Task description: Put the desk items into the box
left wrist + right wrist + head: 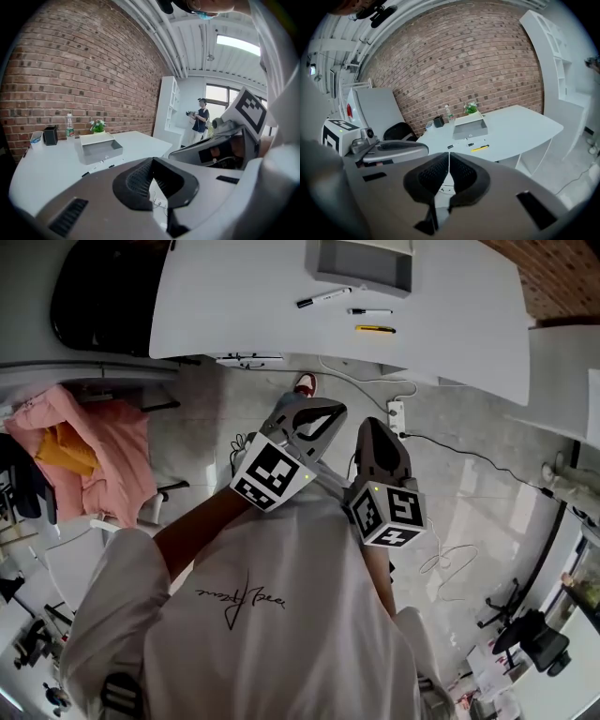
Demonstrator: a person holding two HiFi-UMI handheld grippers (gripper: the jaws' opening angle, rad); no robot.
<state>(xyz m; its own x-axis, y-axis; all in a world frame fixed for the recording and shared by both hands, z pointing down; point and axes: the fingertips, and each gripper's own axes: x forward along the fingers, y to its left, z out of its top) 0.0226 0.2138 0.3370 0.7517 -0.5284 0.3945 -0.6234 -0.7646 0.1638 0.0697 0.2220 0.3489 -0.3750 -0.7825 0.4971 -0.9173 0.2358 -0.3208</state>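
**Left tongs** (pixel 319 416): held close in front of the person's white shirt (pixel 281 615), over the floor and well short of the counter. The pad tips are together and empty. The left gripper view shows only floor through the slot below the tips.

**Right tongs** (pixel 377 432): just right of the left tongs, at the same height and also pointing toward the counter. The pads are closed against each other with nothing between them.

**Counter** (pixel 234 306): white with a curved edge, at the far side of the scene and well apart from both tongs.

**Box** (pixel 364 263): a grey open tray on the far part of the counter, with its opening facing up.

**Desk items on the counter, just near of the box:**
- Black marker (pixel 323 297): lies at a slant, leftmost of the three.
- Second marker (pixel 369 311): lies right of the first.
- Yellow utility knife (pixel 375 329): lies nearest the counter's edge.

All three lie outside the box.

**Far edge of the counter, against the brick wall** (pixel 454 61):
- Water bottle (pixel 449 114): stands upright.
- Small potted plant (pixel 471 108): stands behind the box.
- Black cup (pixel 438 122): stands left of the bottle.

**Floor:**
- Power strip (pixel 397 415): white, with cables trailing to the right.
- Red shoe (pixel 305 383): near the counter's edge.

**Surroundings:**
- Black chair (pixel 103 287): at the far left.
- Pink cloth (pixel 94 451): at the left.
- White shelving (pixel 171 110): at the right end of the brick wall.
- A person (pixel 201 119): stands beside the white shelving.
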